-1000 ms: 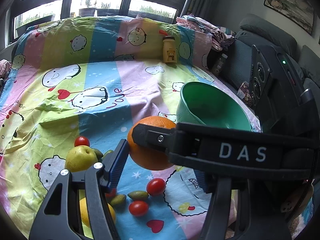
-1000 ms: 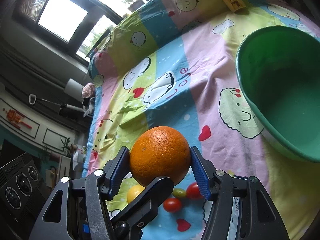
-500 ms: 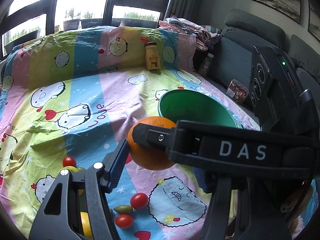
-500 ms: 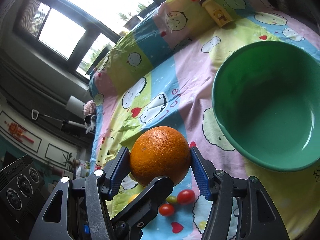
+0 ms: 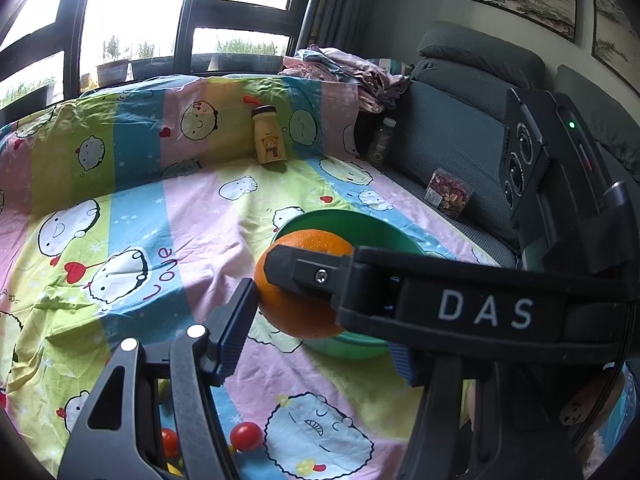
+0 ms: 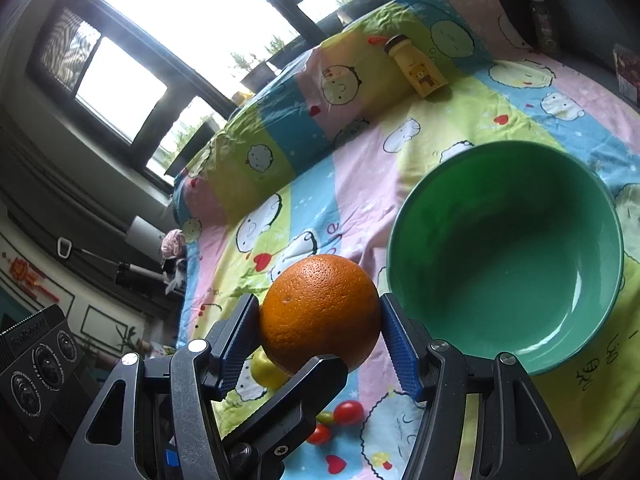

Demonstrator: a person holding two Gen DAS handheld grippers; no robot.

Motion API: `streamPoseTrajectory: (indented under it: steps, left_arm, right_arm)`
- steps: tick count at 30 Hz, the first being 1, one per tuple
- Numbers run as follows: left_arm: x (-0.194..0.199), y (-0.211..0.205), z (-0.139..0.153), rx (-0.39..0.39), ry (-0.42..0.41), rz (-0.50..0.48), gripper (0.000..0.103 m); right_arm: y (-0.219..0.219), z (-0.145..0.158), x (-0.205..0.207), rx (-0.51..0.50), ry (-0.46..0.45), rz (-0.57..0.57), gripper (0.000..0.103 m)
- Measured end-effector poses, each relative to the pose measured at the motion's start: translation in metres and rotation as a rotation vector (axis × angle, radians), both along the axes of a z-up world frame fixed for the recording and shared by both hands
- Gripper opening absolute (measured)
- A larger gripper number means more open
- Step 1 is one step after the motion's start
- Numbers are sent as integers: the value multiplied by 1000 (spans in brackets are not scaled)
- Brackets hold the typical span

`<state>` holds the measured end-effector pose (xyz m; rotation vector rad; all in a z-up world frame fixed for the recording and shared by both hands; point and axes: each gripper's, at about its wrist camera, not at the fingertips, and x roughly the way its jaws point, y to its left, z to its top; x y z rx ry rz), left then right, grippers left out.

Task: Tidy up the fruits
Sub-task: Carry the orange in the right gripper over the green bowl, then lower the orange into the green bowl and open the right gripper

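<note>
Landmark: green bowl (image 6: 506, 256), upright and empty, resting on a cartoon-print bedsheet (image 5: 168, 240) that covers the bed.

- Orange (image 6: 320, 314): held off the sheet, just beside the bowl's rim on the window side. In the left wrist view it covers the bowl's near edge.
- Right gripper (image 6: 320, 332): jaws clenched on the orange, a blue ribbed pad pressed to each flank.
- Left gripper (image 5: 320, 328): both grippers cross at the orange. Its left pad (image 5: 234, 332) touches the orange's side; the opposite pad sits behind the right gripper's black body, marked "DAS", so whether its jaws grip the fruit cannot be told.
- Cherry tomatoes (image 6: 348, 412): two red ones visible on the sheet, below the orange, nearer the cameras than the bowl, partly hidden by gripper parts.
- Small green fruit (image 6: 326, 416): touching the tomatoes, mostly hidden.
- Yellow-green round fruit (image 6: 266, 370): on the sheet under the orange, half covered by it and a pad.
- Yellow bear-print bottle (image 5: 269, 136): well beyond the bowl, standing against the raised far end of the sheet.
- Clear bottle (image 5: 382, 140): beyond the bowl, at the sofa's edge.
- Grey sofa (image 5: 460, 136): past the bowl on the side away from the windows, carrying a clear box of reddish pieces (image 5: 448, 194).
- Heap of folded cloth (image 5: 348, 76): far behind the bowl, near the curtain.
</note>
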<state>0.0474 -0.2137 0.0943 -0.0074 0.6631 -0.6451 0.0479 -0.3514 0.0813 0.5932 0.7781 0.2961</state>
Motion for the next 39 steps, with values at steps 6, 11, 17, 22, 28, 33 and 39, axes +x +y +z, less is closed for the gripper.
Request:
streamPoseTrajectory:
  steps: [6,11,17,22,28,33,39]
  left_arm:
    - [9,-13,2,-28,18,-32,59]
    - [14,-28,-8,-20,25,-68,59]
    - [21,-40,-20,-26,51,-96,59]
    - [27,-47,-28,-39,81,-117,59]
    - [33,-55,-38,-42,113,-137,59]
    - [39,-61,-46,-52,146,-149,59]
    - [42,-65,-55,-58,189,-161,58]
  right_arm:
    - [-13,6,3,-22,-14,-44,64]
    - [-30,-6,2,11,-8,-90,64]
    - [-44,-19,5,36,24,-138,64]
    - [-53,-27,7,41,46,-174,63]
    - [-60,-35,9,43,76,-202,63]
    - [-66,-44,11,42,113,-222,63]
    - [-70,-52,12,32,148,-251,63]
